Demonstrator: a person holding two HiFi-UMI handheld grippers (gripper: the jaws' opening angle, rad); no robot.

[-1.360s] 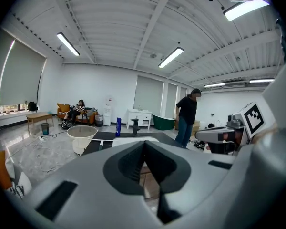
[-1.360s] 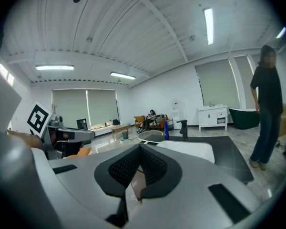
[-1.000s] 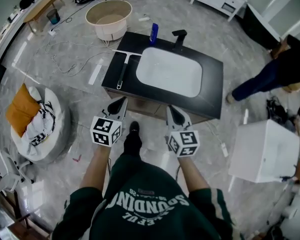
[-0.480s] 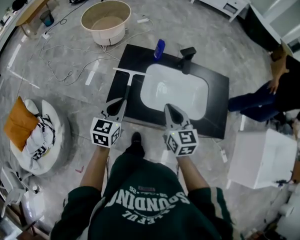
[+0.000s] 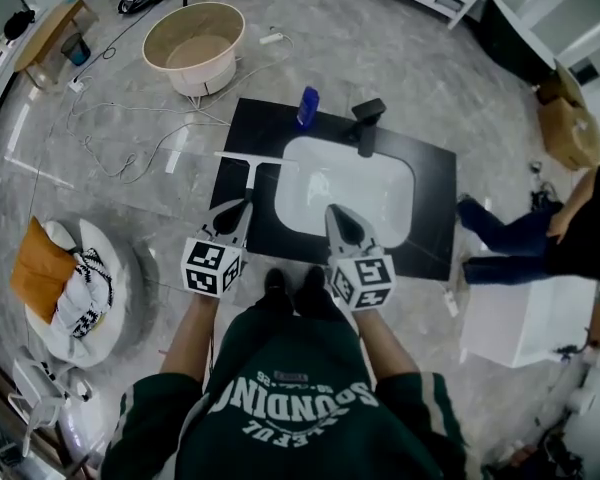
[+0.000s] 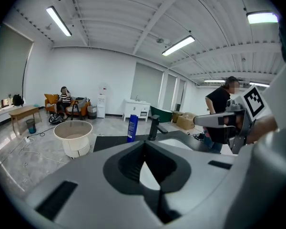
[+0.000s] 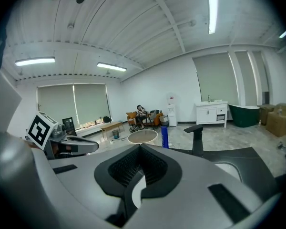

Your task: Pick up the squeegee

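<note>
We see the squeegee (image 5: pixel 250 168) lying flat on the left part of the black counter (image 5: pixel 435 203), between its left edge and the white basin (image 5: pixel 350 178). Its blade lies crosswise toward the far side and its handle points at the near edge. Our left gripper (image 5: pixel 242 206) hangs by the near end of that handle with its jaws pressed together on nothing, and we cannot tell whether it touches. Our right gripper (image 5: pixel 332 211) hangs over the basin's near rim, likewise closed and empty, while a blue bottle (image 5: pixel 307 106) and a black faucet (image 5: pixel 368 120) stand along the far edge.
</note>
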